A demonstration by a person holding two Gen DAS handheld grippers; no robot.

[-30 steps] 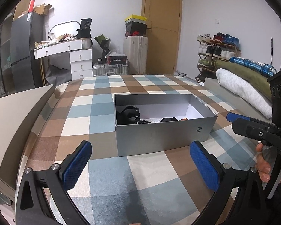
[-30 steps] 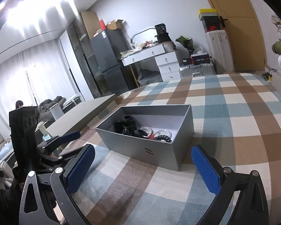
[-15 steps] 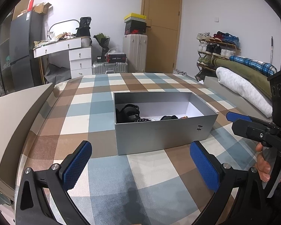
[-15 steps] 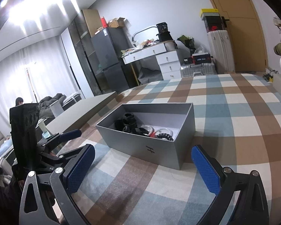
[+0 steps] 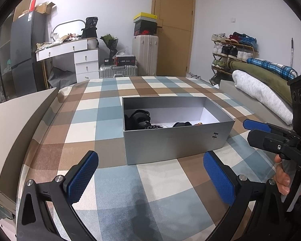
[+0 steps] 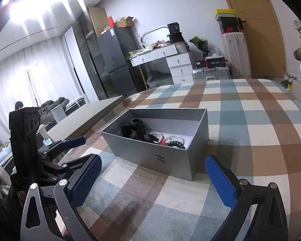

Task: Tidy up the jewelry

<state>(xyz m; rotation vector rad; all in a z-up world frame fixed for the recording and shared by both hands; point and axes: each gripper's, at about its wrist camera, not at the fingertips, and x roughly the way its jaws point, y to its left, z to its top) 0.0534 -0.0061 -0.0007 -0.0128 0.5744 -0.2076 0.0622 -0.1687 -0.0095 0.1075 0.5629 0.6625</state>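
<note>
An open grey cardboard box (image 5: pixel 176 142) sits lidless on a bed covered by a blue, brown and cream checked bedspread (image 5: pixel 86 108), roughly central on the bed and skewed to its edges. Inside the box, the jewelry is grouped toward one end: a heap of black pieces (image 6: pixel 135 129), a black beaded bracelet (image 6: pixel 176 144) lying against the near wall, two pale bangles (image 6: pixel 175 138) beside it, and a small red item whose kind cannot be told. The other end of the box shows its bare white floor. The left gripper (image 5: pixel 150 177) hovers above the bedspread just short of the box's long side, its blue-padded fingers (image 5: pixel 82 177) spread wide apart and holding nothing. The right gripper (image 6: pixel 154 180) hangs near the box corner marked with a small black logo (image 6: pixel 160 158), its blue pads likewise wide apart and empty. Each camera catches the other tool at the frame margin, and the person's hand (image 5: pixel 285 180) is seen wrapped around the right tool's handle. Behind the foot of the bed stand a white dressing table (image 5: pixel 70 54), a cream suitcase (image 5: pixel 145 55) topped with shoe boxes (image 5: pixel 145 25), a dark refrigerator (image 6: pixel 120 60) and a wooden door (image 5: pixel 173 32); a shoe rack (image 5: pixel 230 50) stands by the right wall.
</note>
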